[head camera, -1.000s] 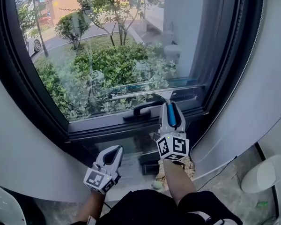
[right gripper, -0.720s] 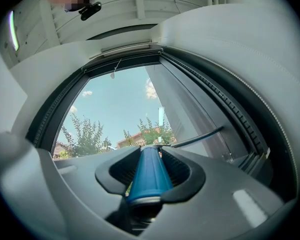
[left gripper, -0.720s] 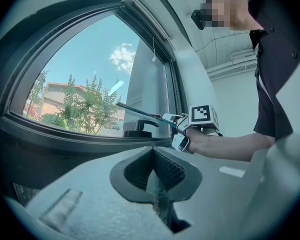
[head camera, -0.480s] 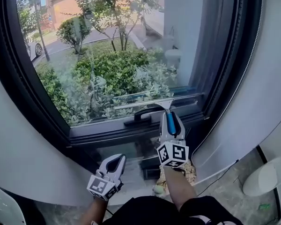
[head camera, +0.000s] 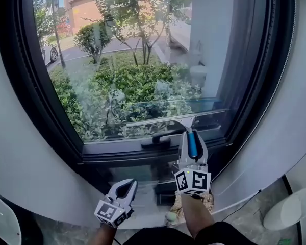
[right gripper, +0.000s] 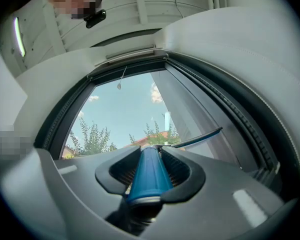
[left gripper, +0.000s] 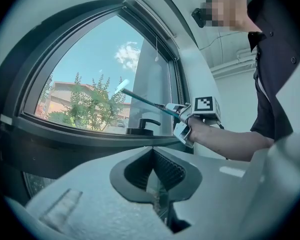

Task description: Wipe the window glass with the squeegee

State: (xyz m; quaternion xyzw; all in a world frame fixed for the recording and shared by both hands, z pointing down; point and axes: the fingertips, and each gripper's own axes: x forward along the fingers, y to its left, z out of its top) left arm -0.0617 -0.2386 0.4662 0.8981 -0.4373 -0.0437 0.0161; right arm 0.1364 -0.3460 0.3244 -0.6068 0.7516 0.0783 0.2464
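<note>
The squeegee blade (head camera: 176, 118) lies nearly level against the lower part of the window glass (head camera: 143, 60), just above the bottom rail. Its blue handle (head camera: 192, 144) runs back into my right gripper (head camera: 192, 135), which is shut on it. In the right gripper view the blue handle (right gripper: 147, 171) fills the jaws and the blade (right gripper: 195, 139) shows beyond. My left gripper (head camera: 125, 184) hangs low below the sill, shut with nothing in it. In the left gripper view the squeegee (left gripper: 140, 99) and right gripper (left gripper: 187, 119) show ahead of the left gripper (left gripper: 152, 151).
A black window handle (head camera: 155, 139) sits on the bottom rail under the blade. A thick black frame (head camera: 41, 111) rings the glass, set in a curved white wall (head camera: 290, 111). A white object (head camera: 290, 208) and a small ball (head camera: 171, 216) lie on the floor.
The head view has shifted slightly. The squeegee blade stays low on the glass just above the window handle. My left gripper sits a little lower in view.
</note>
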